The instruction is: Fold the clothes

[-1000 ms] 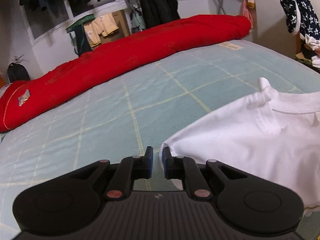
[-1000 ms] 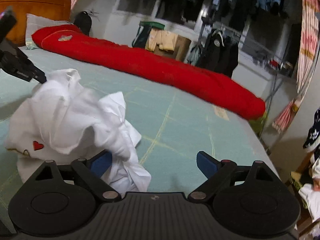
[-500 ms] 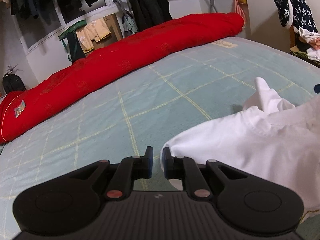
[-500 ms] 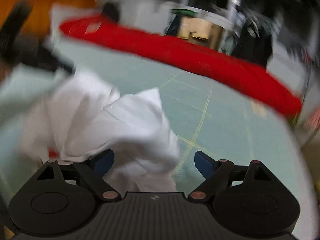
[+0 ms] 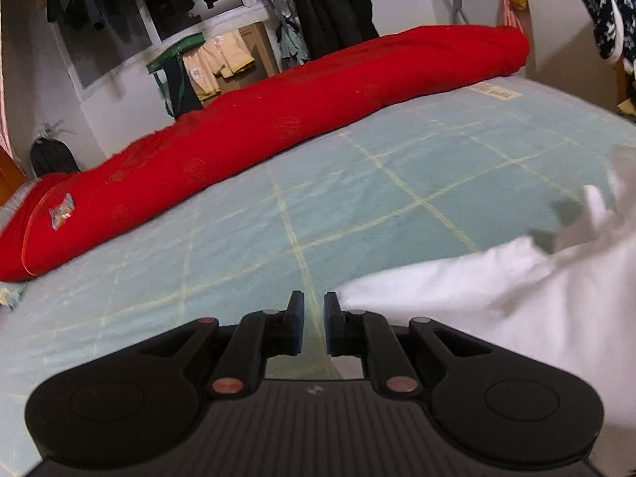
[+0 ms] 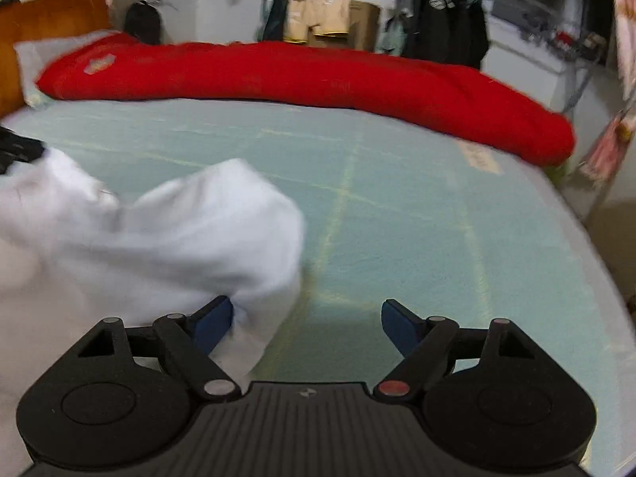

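Your left gripper (image 5: 314,318) has its jaws almost together; the white shirt (image 5: 497,298) meets them at the edge of the right finger, but whether any cloth is really pinched between the pads you cannot tell from here. Your right gripper (image 6: 306,324) has jaws wide and closing, with a bunched fold of the shirt (image 6: 167,238) lying against its left pad (image 6: 212,320) and bare bed sheet (image 6: 437,218) before the other pad. Nothing is clamped there yet.

To do this step well, push the right gripper further under the fold so cloth sits squarely between both pads before they meet — a hem or shoulder seam would likely grip better than a loose bulge. Then draw the two grippers apart and spread the shirt flat on the sheet, well clear of the red quilt (image 5: 278,131).

Against a second ago, the right jaws stand somewhat narrower, and the shirt has swung across so its rounded fold now fills the lower left of the right view. In the left view the shirt has slid towards the right edge — more sheet shows.
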Action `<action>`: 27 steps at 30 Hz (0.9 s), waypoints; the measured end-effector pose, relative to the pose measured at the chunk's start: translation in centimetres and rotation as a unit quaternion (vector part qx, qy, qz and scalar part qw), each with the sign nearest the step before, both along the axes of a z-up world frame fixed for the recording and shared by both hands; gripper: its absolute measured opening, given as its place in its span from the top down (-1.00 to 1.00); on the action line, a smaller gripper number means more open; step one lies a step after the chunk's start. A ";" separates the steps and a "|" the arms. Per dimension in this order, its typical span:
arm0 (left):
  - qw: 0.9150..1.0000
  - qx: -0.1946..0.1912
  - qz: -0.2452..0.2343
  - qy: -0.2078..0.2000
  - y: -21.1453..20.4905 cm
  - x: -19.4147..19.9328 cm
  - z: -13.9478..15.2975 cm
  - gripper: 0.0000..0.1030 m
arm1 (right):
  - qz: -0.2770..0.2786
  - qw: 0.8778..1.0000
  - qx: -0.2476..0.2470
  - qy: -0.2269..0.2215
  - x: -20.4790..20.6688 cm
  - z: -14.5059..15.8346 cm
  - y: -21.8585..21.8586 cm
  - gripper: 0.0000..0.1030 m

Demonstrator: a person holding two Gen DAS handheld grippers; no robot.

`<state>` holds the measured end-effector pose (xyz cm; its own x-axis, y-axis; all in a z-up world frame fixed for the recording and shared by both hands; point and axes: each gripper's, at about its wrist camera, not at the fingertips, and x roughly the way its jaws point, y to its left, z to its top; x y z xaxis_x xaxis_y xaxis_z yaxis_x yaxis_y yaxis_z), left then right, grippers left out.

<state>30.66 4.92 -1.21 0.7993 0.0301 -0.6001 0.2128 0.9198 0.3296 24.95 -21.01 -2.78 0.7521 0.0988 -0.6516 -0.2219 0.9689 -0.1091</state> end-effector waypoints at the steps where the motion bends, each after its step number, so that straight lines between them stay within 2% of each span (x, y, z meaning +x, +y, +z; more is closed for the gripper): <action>1: 1.000 0.007 0.007 -0.006 0.1 0.4 -0.1 0.87 | -0.016 1.000 -0.006 -0.001 0.4 -0.1 -0.4 -0.64; 2: 1.000 0.008 0.012 -0.007 0.2 0.8 -0.1 0.87 | -0.032 0.999 -0.012 -0.003 0.7 -0.1 -0.7 -0.56; 4: 1.000 -0.008 0.012 0.002 0.7 1.4 -0.1 0.87 | -0.058 0.998 -0.012 -0.004 1.4 0.0 -1.9 -0.54; 5: 1.000 -0.012 0.007 0.005 0.8 1.4 -0.2 0.87 | -0.054 0.999 0.003 -0.003 1.3 0.3 -2.3 -0.54; 8: 1.000 -0.023 -0.004 0.019 1.0 1.3 -0.5 0.84 | -0.021 0.998 0.055 -0.001 0.3 1.6 -3.1 -0.54; 12: 0.998 -0.050 -0.022 0.042 1.1 -0.1 -1.0 0.77 | 0.026 0.995 0.099 0.016 -1.3 2.6 -3.4 -0.54; 18: 0.994 -0.078 -0.047 0.065 1.4 -4.1 -0.4 0.74 | 0.066 0.993 0.087 0.041 -4.9 2.9 -2.5 -0.58; 20: 0.992 -0.085 -0.056 0.073 1.4 -5.6 -0.1 0.66 | 0.075 0.992 0.087 0.051 -6.2 3.0 -2.4 -0.58; 27: 0.982 -0.128 -0.083 0.108 1.4 -10.3 -0.4 0.51 | 0.073 0.991 0.087 0.074 -11.4 3.1 -2.0 -0.63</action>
<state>20.34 6.33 -1.66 0.6331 -0.2641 -0.7276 0.4074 0.9129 0.0231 13.58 -23.06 0.28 0.6186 0.3205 -0.7173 -0.3628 0.9264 0.1011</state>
